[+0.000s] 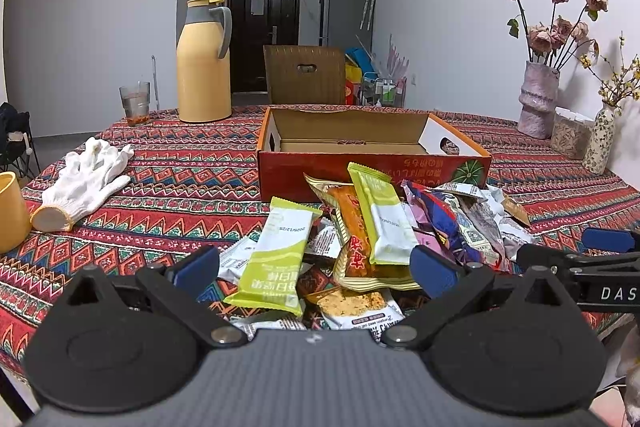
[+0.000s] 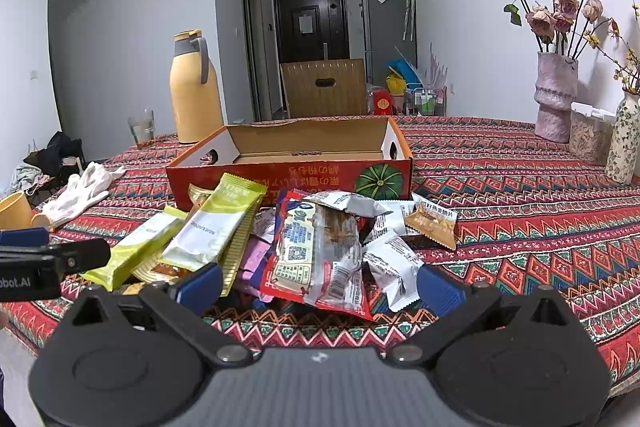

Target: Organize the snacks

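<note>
While snack pile [image 2: 320,247] lies ahead, hand-held gripper [image 2: 320,285] — spread

Open left hand-held gripper [image 1: 314,273] over snack pile [image 1: 360,239], box [image 1: 372,163] behind.

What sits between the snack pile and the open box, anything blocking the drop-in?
Nothing visible. The snack pile lies right against the near wall of the red box, which is open-topped and looks empty. Only that wall must be cleared. Both grippers are open at the pile.

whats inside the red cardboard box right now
The red cardboard box shows only bare brown floor and inner walls; no snacks are visible in it. Its near wall hides the front strip of the floor. The snack pile lies outside, in front.
</note>
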`<control>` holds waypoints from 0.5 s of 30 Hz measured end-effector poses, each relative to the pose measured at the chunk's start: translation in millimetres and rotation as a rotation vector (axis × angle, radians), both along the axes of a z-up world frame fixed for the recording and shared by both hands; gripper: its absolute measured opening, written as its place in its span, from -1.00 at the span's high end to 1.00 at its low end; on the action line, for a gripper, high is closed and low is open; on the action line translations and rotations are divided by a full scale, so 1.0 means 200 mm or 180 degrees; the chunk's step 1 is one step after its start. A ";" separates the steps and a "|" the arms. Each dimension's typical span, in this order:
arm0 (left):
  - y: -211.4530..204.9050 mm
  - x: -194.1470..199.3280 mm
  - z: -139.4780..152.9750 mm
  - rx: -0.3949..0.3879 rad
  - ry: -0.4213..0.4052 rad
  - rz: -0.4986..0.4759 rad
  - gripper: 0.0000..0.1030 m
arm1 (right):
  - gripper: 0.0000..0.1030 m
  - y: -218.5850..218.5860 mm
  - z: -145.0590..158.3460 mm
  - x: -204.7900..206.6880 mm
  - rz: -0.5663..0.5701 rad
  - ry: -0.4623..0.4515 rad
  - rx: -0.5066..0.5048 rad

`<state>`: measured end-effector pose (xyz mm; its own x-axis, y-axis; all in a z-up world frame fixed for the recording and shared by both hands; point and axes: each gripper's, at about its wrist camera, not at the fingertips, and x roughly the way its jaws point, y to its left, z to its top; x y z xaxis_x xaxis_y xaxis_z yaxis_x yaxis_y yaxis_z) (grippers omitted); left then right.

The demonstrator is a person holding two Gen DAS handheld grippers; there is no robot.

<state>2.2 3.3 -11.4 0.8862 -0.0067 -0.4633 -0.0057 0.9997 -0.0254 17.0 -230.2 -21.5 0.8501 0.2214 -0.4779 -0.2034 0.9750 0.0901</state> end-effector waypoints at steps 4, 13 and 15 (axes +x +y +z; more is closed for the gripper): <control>0.00 0.00 -0.01 -0.0007 0.0006 0.0001 -1.00 | -1.00 0.00 0.00 0.00 0.0003 0.0003 0.0001; 0.00 0.00 -0.02 -0.0024 0.0025 0.0003 -1.00 | -1.00 0.00 0.00 0.00 0.0007 0.0012 0.0003; 0.00 0.00 -0.02 -0.0025 0.0023 0.0003 -1.00 | -1.00 0.00 -0.01 0.00 0.0007 0.0014 0.0002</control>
<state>2.3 3.6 -15.7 0.8829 -0.0095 -0.4696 -0.0069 0.9994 -0.0333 16.9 -230.1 -22.7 0.8474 0.2238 -0.4815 -0.2052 0.9744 0.0917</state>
